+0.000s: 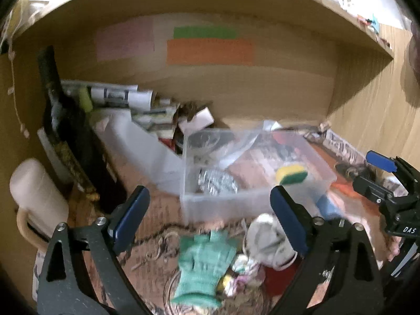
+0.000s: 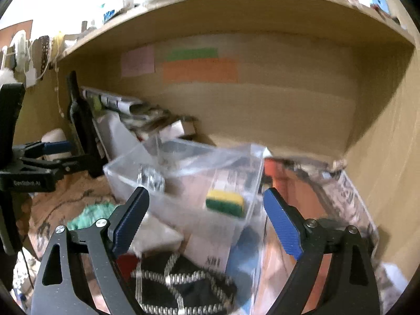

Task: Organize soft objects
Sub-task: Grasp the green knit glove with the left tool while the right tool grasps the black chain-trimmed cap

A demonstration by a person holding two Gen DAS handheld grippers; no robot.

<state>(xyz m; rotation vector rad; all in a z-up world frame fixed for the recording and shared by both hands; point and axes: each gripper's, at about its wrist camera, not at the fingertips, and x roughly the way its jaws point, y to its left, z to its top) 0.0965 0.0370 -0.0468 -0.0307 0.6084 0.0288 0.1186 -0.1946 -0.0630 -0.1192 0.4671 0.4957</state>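
- Two grippers face a cluttered desk nook under a wooden shelf (image 1: 210, 0); both views are blurred.
- Left gripper (image 1: 210, 204): fingers (image 1: 132, 215) spread wide, nothing between them; it hangs above the green glove.
- Right gripper (image 2: 206, 204): fingers (image 2: 282, 223) spread wide, nothing held; it points toward the near corner of the bin.
- Clear bin (image 1: 223, 204): stands at mid-desk, its wall just beyond the left gripper's fingertips.
- Sponge (image 1: 291, 174), yellow over green: seen at the bin's near right corner; from the right wrist view it shows through the clear wall (image 2: 225, 203). Whether it rests on the bin floor cannot be told.
- Silvery crumpled item (image 1: 218, 182): lies inside the bin, at its near left side.
- Plastic bag (image 1: 236, 144): clear, draped over the bin's far half.
- Green glove (image 1: 204, 262): flat on the patterned desk surface in front of the bin, cuff toward the camera.
- White cloth (image 1: 265, 236): bunched just right of the glove, touching the left gripper's right finger in the picture.
- Black fabric with white trim (image 2: 183, 286): lies below the right gripper.
- Orange paper (image 1: 210, 52) and green paper (image 1: 204, 32): fixed on the back wall.
- White jug (image 1: 36, 197): stands at the far left.
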